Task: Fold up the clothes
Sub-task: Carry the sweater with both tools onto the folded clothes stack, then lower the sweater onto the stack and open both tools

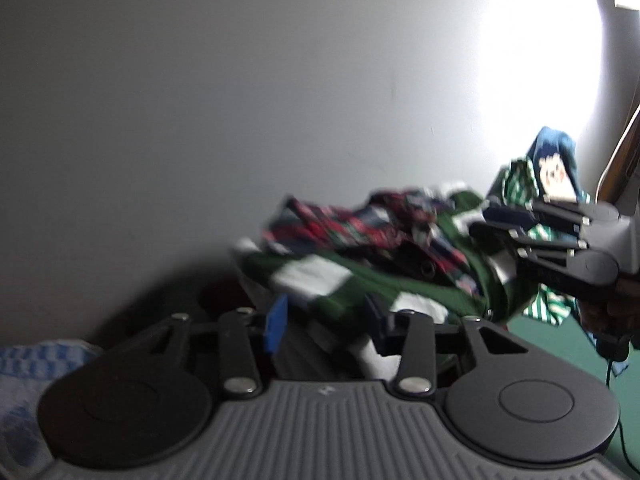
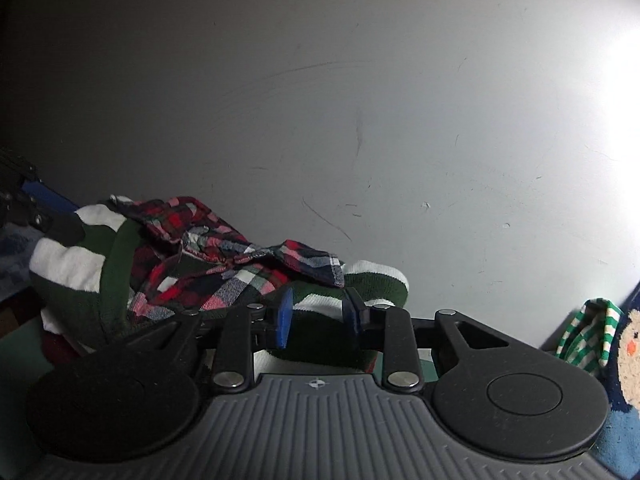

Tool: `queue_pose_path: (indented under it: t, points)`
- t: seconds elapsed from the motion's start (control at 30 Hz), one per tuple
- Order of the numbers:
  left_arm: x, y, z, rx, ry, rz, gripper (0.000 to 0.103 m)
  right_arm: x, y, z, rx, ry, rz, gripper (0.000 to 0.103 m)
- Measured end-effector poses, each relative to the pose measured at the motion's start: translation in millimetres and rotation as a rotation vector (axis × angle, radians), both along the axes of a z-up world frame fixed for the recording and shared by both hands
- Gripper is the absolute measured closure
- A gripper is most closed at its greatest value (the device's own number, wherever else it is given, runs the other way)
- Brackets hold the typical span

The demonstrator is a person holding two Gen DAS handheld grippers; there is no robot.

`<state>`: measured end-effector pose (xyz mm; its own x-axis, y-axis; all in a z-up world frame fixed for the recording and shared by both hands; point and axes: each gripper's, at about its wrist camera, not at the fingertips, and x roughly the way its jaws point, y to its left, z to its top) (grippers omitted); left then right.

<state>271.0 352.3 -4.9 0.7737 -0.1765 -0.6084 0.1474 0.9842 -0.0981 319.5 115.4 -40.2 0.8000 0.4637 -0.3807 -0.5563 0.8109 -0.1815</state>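
A heap of clothes sits against a plain grey wall [image 2: 360, 100], which rises bare and scuffed above and beyond both grippers, leaving open room over the pile. The left gripper [image 1: 326, 326] points at the near edge of the heap, its blue pads standing narrowly apart with green-and-white cloth lying between them; the blur hides whether the pads press on it. The right gripper [image 2: 318, 316] meets the pile from the other side, jaws likewise narrow, the striped hem between its pads, and contact cannot be told. In the left wrist view the right gripper reaches in from the right edge, borne by a hand [image 1: 612, 312].

The striped garment [image 2: 116, 276], a thick knit in broad dark green and white bands, lies bunched and rumpled directly ahead of both grippers. Draped over it is a plaid shirt [image 2: 224, 256] in red, navy and white, thin woven cloth, crumpled with a stitched hem turned up. To the right gripper's right lie a green-and-white narrow-striped piece [image 2: 592, 336] and a blue fabric with a cartoon face [image 2: 632, 364]. A blue checked towel [image 1: 28, 364] lies left of the left gripper. A patch of green surface [image 1: 560, 340] shows beneath the pile.
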Motion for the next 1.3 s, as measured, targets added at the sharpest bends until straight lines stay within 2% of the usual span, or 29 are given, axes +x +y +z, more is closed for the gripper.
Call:
queue_pose_path:
  t: [0.03, 0.17, 0.23, 0.27, 0.37, 0.47, 0.53, 0.57, 0.6, 0.67, 0.7, 0.77, 0.87, 1.03, 1.1, 1.17, 1.23, 1.3]
  points:
    - [7.2, -3.3, -7.4, 0.0, 0.003, 0.016, 0.065, 3.3, -0.4, -5.2, -0.016, 0.003, -0.007, 0.073]
    - [45.0, 6.2, -20.6, -0.091, 0.015, 0.061, 0.063, 20.0, 6.6, -18.5, -0.045, 0.045, -0.043, 0.073]
    - [60.7, -1.1, -24.5, -0.054, 0.0, 0.051, 0.062, 28.2, 9.6, -26.3, -0.038, 0.073, -0.058, 0.073]
    - [67.1, -5.2, -27.1, -0.03, -0.006, 0.048, 0.059, 31.7, 9.6, -28.6, -0.033, 0.098, -0.063, 0.073]
    - [79.8, -3.8, -38.9, -0.045, 0.005, 0.059, 0.055, 41.7, 8.0, -36.9, 0.008, 0.144, -0.088, 0.074]
    - [72.1, 6.3, -41.0, -0.091, 0.006, 0.073, 0.054, 45.8, 11.6, -36.0, 0.011, 0.144, -0.087, 0.073]
    - [56.4, 8.9, -36.7, -0.07, 0.003, 0.067, 0.051, 39.3, 11.0, -27.6, -0.005, 0.108, -0.062, 0.074]
    - [48.2, 9.2, -34.6, -0.05, 0.0, 0.067, 0.045, 34.5, 5.1, -21.8, 0.028, 0.09, -0.065, 0.073]
    - [39.7, 10.3, -30.9, -0.038, -0.009, 0.068, 0.045, 29.6, -1.3, -15.8, 0.065, 0.071, -0.069, 0.073]
    - [22.4, 14.0, -20.1, -0.027, -0.038, 0.071, 0.045, 22.0, -15.7, -6.4, 0.145, 0.059, -0.106, 0.073]
    - [13.7, 15.8, -14.7, -0.022, -0.052, 0.072, 0.048, 18.2, -19.9, -3.9, 0.157, 0.046, -0.122, 0.073]
    - [-1.8, 18.8, -1.0, -0.021, -0.1, 0.085, 0.053, 13.0, -20.0, -4.6, 0.131, 0.025, -0.119, 0.073]
    - [-11.0, 13.7, 15.3, -0.033, -0.158, 0.088, 0.053, 10.0, -13.3, -10.2, 0.072, 0.008, -0.122, 0.073]
    - [17.6, -23.7, -4.0, -0.03, -0.087, 0.006, 0.052, 15.0, 3.9, -19.7, 0.069, 0.052, -0.155, 0.073]
    - [27.3, -29.6, -24.0, -0.025, -0.058, 0.027, 0.047, 19.1, 16.1, -22.9, 0.048, 0.06, -0.139, 0.073]
    - [35.7, -28.3, -34.6, -0.037, -0.047, 0.057, 0.039, 20.0, 4.4, -23.2, 0.052, 0.094, -0.138, 0.073]
    - [42.8, -25.9, -41.5, -0.052, -0.032, 0.082, 0.038, 27.6, 2.9, -30.6, 0.076, 0.136, -0.133, 0.074]
    - [47.1, -30.7, -46.1, -0.017, -0.033, 0.089, 0.036, 33.3, 5.6, -35.2, 0.1, 0.161, -0.122, 0.075]
